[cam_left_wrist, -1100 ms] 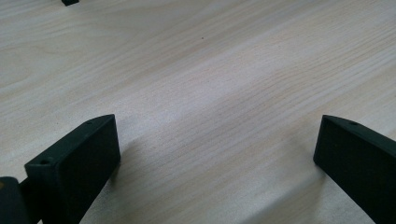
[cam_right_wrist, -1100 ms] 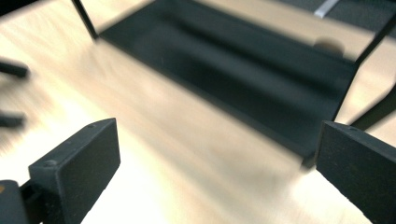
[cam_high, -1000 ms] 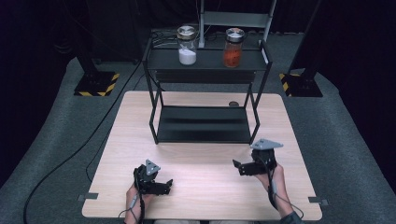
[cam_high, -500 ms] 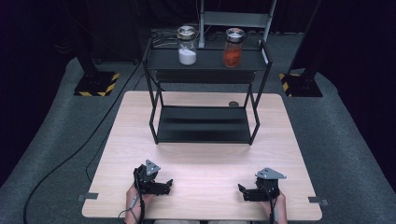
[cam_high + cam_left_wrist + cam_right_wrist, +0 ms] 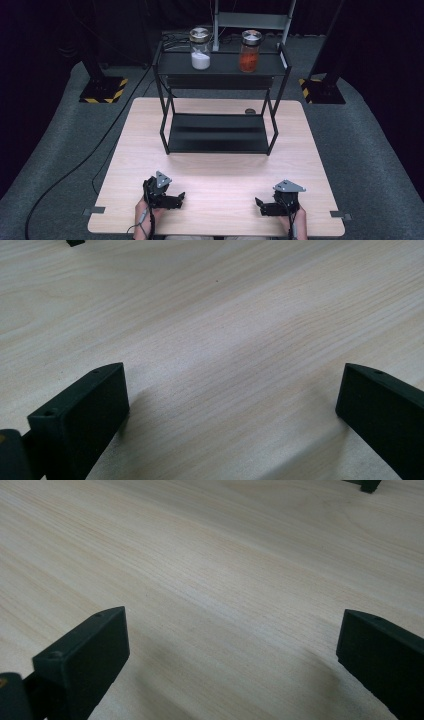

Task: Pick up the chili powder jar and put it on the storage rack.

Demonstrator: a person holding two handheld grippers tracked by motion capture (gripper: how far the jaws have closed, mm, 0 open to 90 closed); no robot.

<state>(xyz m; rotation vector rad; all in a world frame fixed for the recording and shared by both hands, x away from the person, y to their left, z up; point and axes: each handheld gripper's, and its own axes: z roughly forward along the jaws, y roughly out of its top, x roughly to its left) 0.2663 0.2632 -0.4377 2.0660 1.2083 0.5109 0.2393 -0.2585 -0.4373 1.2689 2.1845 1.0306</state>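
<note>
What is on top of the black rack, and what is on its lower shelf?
On the black rack's top shelf stand two lidded jars, apart: a jar of white powder and a jar of orange contents. The lower shelf looks bare; its rear strip is shadowed.

I see two glass jars upright on the top shelf of the black rack (image 5: 220, 64), at the far side of the table. Left jar (image 5: 200, 48): metal lid on, white powder filling roughly the lower third. Right jar (image 5: 250, 51): metal lid on, orange-red contents filling most of it. They stand side by side, well apart, not touching.
</note>
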